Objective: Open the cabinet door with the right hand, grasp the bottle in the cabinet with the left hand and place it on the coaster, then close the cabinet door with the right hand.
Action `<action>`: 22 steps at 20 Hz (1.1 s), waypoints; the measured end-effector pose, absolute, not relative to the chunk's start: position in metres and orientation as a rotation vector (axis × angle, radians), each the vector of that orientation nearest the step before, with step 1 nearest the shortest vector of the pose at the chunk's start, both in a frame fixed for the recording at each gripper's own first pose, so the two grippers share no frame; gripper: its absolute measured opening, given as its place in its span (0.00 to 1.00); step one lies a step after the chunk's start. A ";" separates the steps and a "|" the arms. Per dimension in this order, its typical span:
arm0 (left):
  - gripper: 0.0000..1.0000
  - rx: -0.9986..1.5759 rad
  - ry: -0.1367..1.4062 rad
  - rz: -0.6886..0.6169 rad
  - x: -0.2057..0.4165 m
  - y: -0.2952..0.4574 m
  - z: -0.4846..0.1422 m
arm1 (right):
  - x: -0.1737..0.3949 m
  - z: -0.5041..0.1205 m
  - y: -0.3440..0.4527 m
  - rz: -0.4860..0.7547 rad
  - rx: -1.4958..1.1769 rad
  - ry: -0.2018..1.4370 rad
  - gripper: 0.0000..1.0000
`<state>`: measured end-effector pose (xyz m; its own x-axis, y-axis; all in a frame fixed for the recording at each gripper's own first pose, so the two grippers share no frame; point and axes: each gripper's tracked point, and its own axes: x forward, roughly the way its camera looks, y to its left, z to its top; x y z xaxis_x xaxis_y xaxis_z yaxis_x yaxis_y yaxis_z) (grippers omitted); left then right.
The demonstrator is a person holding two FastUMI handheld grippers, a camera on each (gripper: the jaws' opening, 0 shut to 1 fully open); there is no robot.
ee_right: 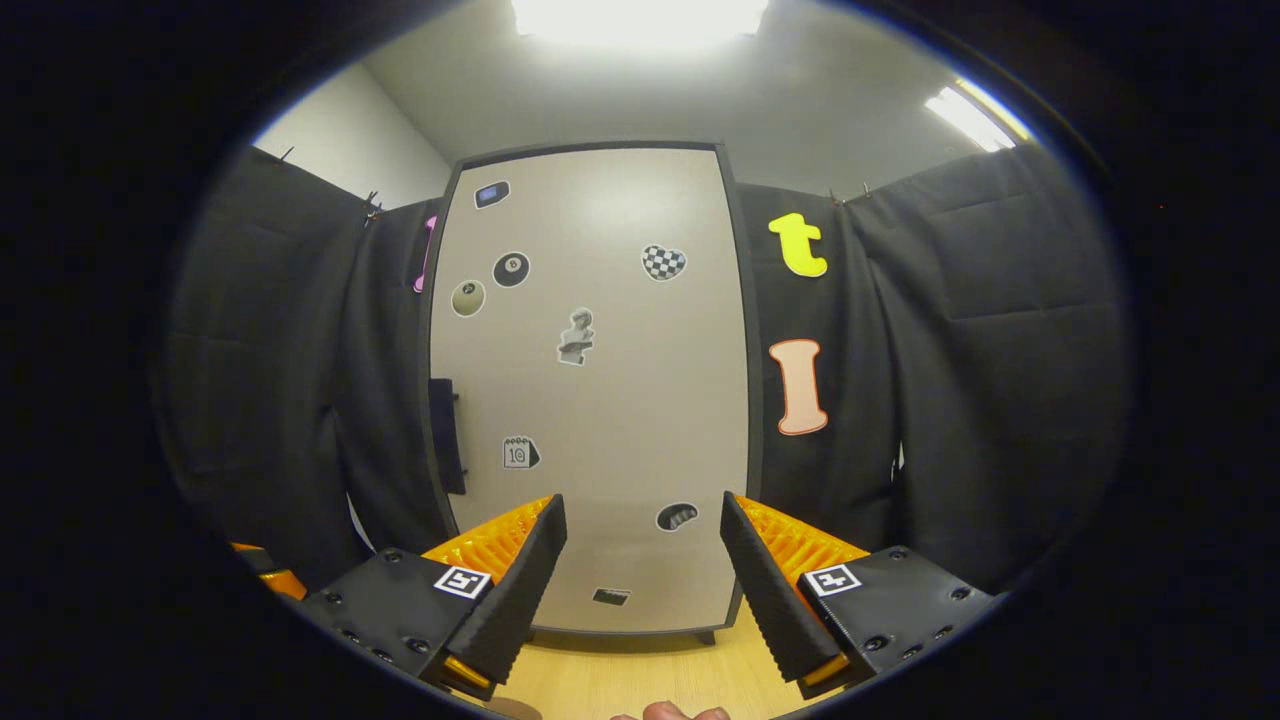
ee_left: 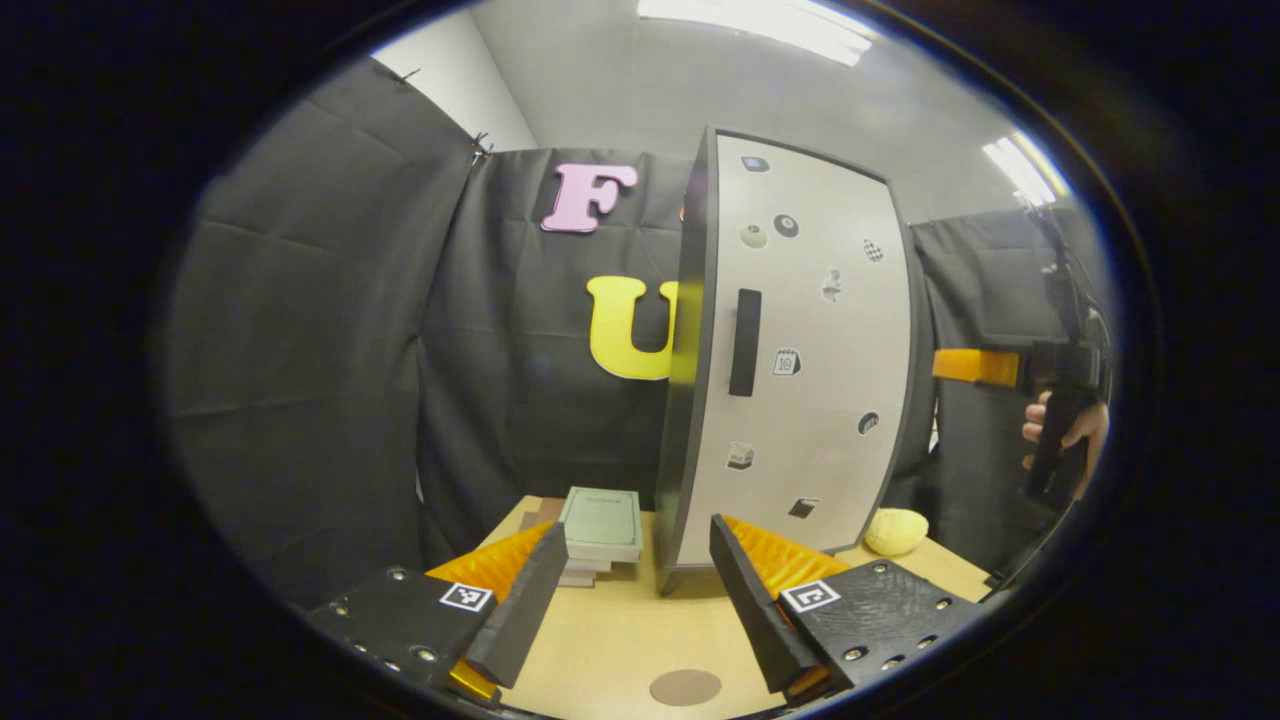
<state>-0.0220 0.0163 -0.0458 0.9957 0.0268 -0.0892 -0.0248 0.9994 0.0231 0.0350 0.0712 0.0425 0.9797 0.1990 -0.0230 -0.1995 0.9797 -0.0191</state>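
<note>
Left gripper view shows your left tongs (ee_left: 630, 590) spread wide, holding nothing, above the table (ee_left: 620, 640). The cabinet (ee_left: 790, 350) stands on the table just past them, and its door (ee_left: 810, 330) is closed, so you cannot see the bottle. A dark handle (ee_left: 745, 342) runs up and down near the door's left edge. Small stickers dot the door. The round brown coaster (ee_left: 685, 687) lies on the table in front of the cabinet, between the two fingers of your left tongs and nearer to you. A stack of books (ee_left: 600, 525) sits left of the cabinet. A yellow lumpy thing (ee_left: 895, 531) sits right of the cabinet. Farther right of the cabinet you see a hand (ee_left: 1075, 430) holding your other tool.

In the right gripper view, your right tongs (ee_right: 640, 560) are also spread wide and hold nothing. They face the cabinet door (ee_right: 600, 400) straight on, near it but not touching. The handle (ee_right: 445, 435) is left of the tongs.
</note>
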 end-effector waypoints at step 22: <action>0.89 -0.039 0.104 0.357 -0.096 0.135 -0.061 | 0.125 0.061 0.278 0.403 -0.028 0.050 0.98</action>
